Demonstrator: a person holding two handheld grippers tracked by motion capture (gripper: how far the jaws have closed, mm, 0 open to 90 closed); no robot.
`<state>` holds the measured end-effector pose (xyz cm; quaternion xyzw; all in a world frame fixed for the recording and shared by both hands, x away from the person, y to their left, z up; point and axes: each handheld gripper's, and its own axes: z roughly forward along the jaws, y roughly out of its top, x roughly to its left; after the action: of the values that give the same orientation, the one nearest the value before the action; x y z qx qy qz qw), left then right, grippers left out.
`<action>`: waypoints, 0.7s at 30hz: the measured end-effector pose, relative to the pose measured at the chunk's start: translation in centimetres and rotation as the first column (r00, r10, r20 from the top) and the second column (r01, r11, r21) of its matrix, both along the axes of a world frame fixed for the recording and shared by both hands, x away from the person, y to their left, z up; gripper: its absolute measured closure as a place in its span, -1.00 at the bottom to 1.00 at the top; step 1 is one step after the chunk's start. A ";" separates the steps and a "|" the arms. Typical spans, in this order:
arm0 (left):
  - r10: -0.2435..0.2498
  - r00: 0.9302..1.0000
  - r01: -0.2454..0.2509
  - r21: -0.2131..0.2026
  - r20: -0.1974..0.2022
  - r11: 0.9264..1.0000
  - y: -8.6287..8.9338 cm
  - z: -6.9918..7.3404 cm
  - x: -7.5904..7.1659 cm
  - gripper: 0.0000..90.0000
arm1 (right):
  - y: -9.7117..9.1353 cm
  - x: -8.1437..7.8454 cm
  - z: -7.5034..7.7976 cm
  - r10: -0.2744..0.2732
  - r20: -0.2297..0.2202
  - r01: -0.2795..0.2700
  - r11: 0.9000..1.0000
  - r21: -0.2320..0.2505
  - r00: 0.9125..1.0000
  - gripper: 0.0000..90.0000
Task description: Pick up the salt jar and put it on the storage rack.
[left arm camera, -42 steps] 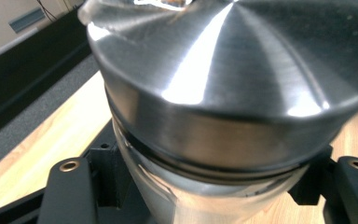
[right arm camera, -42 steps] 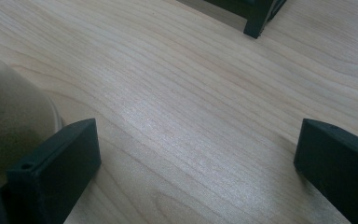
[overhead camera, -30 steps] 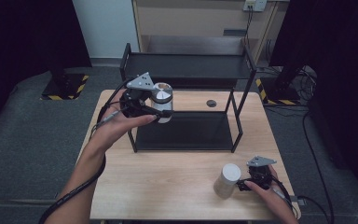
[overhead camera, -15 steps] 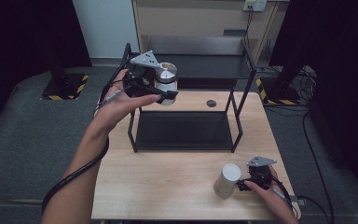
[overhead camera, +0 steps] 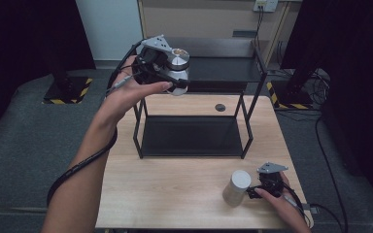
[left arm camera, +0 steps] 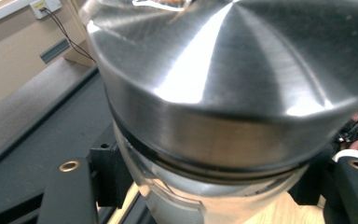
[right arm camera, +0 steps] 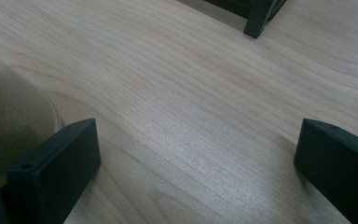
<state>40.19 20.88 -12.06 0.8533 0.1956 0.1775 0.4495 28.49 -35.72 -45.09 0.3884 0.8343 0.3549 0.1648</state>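
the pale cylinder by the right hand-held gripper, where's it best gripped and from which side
Probably mid-wall of the pale cylinder, coming level from its right. It stands upright on the table with plain round sides, and the right hand-held gripper sits open beside it there.

Your left forearm reaches up and forward, hand cupped beneath the left gripper (overhead camera: 167, 73), which is raised and lies roughly level, its jaws clamped around a load. Your right hand (overhead camera: 277, 196) rests low at the near right, holding the right gripper (overhead camera: 253, 190); its jaws stand wide apart and, apparently, grip nothing.
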 end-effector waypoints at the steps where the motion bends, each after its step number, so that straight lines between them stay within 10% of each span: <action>1: 0.004 1.000 -0.004 -0.002 0.001 1.000 0.0 0.1 0.1 -0.34 | 0.0 0.0 0.0 0.000 0.000 0.000 1.000 0.000 1.000 -0.97; 21: 0.067 0.998 -0.067 -0.014 -0.003 0.998 -0.6 0.2 4.5 -0.34 | 0.0 0.0 0.0 -0.001 0.000 0.001 1.000 0.001 1.000 -0.97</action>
<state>44.73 20.30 -11.82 0.8433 0.2256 0.1901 0.4493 28.49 -35.73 -45.09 0.3887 0.8341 0.3551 0.1646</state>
